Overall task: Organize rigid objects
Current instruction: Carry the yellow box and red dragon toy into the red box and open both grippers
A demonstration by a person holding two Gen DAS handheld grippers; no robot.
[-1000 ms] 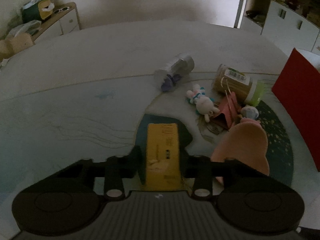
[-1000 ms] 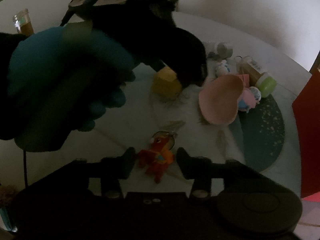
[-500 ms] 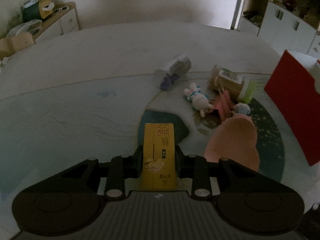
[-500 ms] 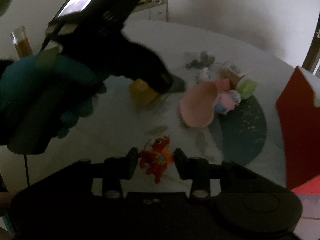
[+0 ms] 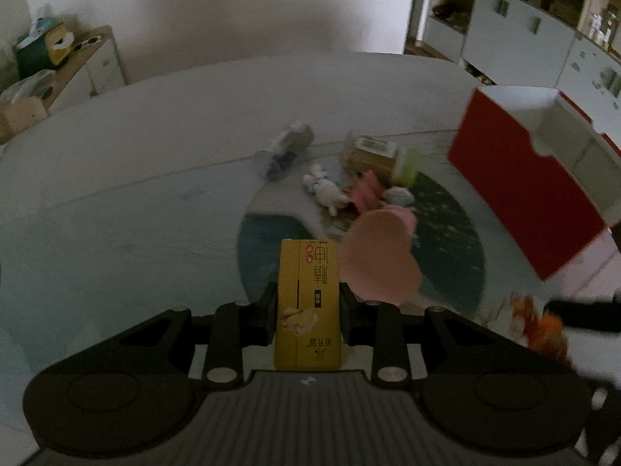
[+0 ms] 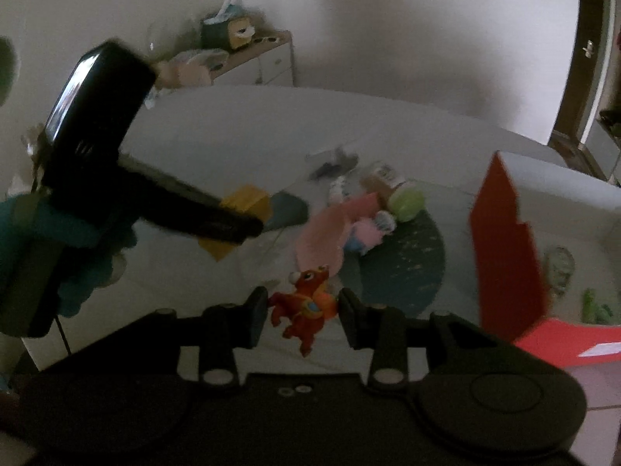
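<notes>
My left gripper (image 5: 308, 299) is shut on a yellow carton (image 5: 308, 303) with printed characters, held above the round table (image 5: 136, 202). The right wrist view shows the same carton (image 6: 248, 200) in the left gripper's black fingers (image 6: 229, 227). My right gripper (image 6: 302, 310) is shut on a red and orange toy dragon (image 6: 304, 308), lifted off the table. In the left wrist view the dragon (image 5: 535, 322) shows blurred at the right edge. On the table lie a pink heart-shaped plate (image 5: 378, 258), a jar with a green lid (image 5: 382, 157), a white plush rabbit (image 5: 324, 188) and a clear tube (image 5: 287, 147).
A red box (image 5: 520, 190) with a white inside stands open at the table's right (image 6: 504, 248). A dark teal round mat (image 5: 446, 240) lies under the pile. A cabinet with a tissue box (image 5: 42, 48) stands by the far wall. A gloved hand (image 6: 42, 240) holds the left gripper.
Both grippers have risen from the table with their loads. The table objects look smaller and the red box's open inside has come into view.
</notes>
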